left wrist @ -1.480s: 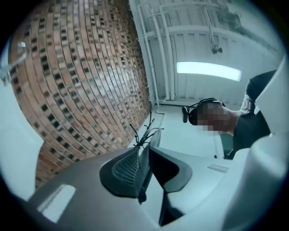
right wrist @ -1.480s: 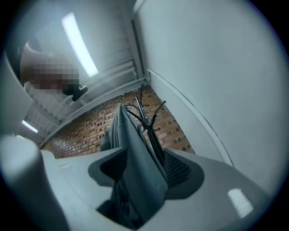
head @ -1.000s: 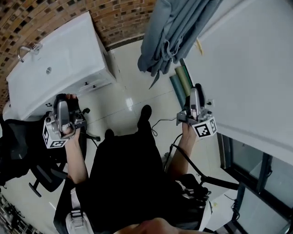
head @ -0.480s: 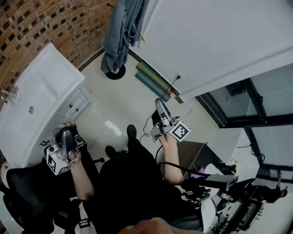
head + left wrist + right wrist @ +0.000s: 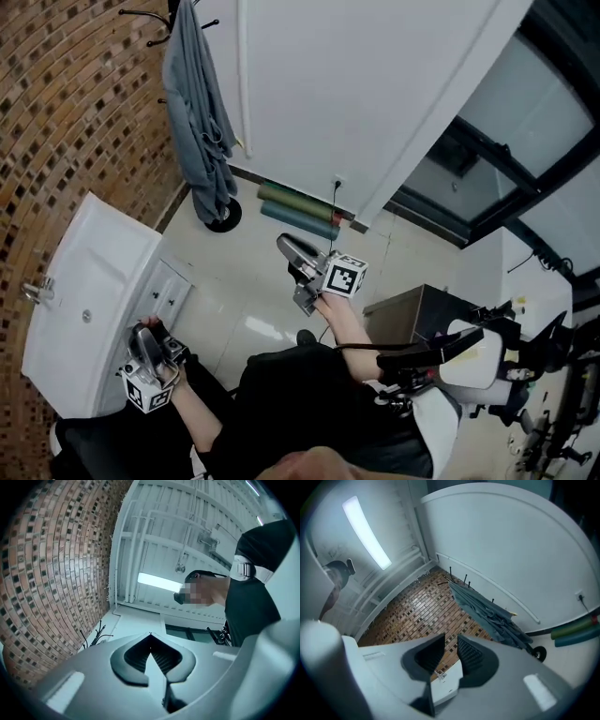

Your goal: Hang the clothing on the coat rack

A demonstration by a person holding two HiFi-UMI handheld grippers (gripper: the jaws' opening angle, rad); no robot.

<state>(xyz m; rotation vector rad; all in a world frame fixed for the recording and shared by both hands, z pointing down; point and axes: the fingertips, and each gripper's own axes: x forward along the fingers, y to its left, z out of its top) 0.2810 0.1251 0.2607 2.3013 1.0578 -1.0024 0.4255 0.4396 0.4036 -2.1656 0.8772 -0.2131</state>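
clothing on rack, far from right gripper, empty jaws just narrowed

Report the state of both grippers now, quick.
Left gripper: closed, holding nothing.
Right gripper: slightly open; its jaws have just been closing, with nothing between them.

Nothing readable here tbh, no words, brands or numbers anywhere. Closest is the black-and-white square code on the marker cube of the right gripper and on the one of the left gripper. No letters in those.
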